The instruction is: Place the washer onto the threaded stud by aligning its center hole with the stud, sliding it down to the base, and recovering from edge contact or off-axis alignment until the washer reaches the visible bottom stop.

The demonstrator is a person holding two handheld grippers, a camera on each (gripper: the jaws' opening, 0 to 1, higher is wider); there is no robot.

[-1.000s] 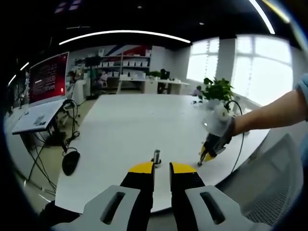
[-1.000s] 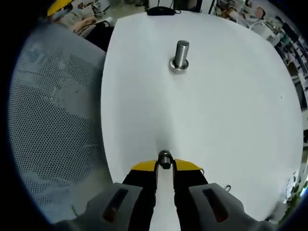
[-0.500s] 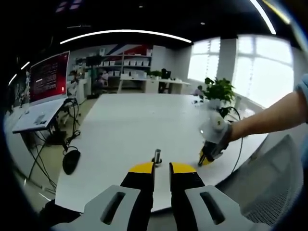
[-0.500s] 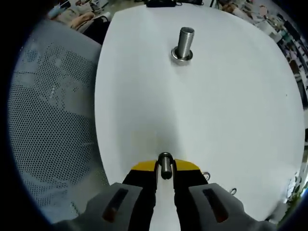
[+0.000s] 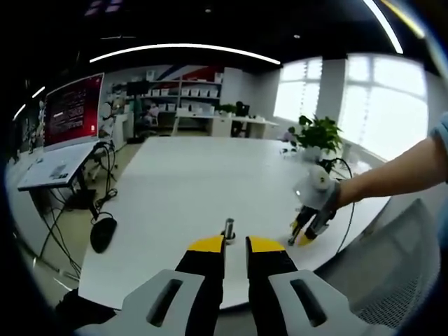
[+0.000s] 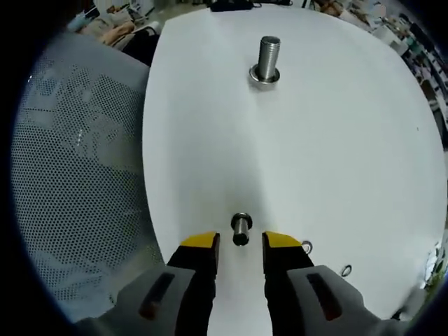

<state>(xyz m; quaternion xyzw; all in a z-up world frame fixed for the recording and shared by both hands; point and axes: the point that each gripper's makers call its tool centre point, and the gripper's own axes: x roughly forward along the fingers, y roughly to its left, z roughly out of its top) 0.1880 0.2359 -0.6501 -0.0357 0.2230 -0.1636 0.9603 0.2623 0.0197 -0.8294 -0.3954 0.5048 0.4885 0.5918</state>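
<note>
A large threaded stud (image 6: 267, 56) stands upright on the white table (image 6: 329, 154), with a metal ring at its base (image 6: 264, 76). My right gripper (image 6: 241, 241) is open at the near table edge. A small metal bolt (image 6: 241, 228) stands free between its yellow tips. Two small ring washers (image 6: 306, 246) (image 6: 345, 269) lie just right of those tips. In the left gripper view the stud (image 5: 228, 226) rises just beyond my left gripper (image 5: 235, 243), whose jaws stand a narrow gap apart with nothing between them. The right gripper (image 5: 306, 235) shows there too, held by a gloved hand (image 5: 316, 189).
A mesh office chair (image 6: 77, 175) sits close against the table's near edge. A black mouse (image 5: 102, 234) and a monitor (image 5: 70, 112) are off to the left. A potted plant (image 5: 318, 131) stands at the table's far right, and a cable (image 5: 348, 224) hangs nearby.
The right gripper's jaws have spread apart and let go of the small bolt, which now stands free between them. The left gripper has not moved.
</note>
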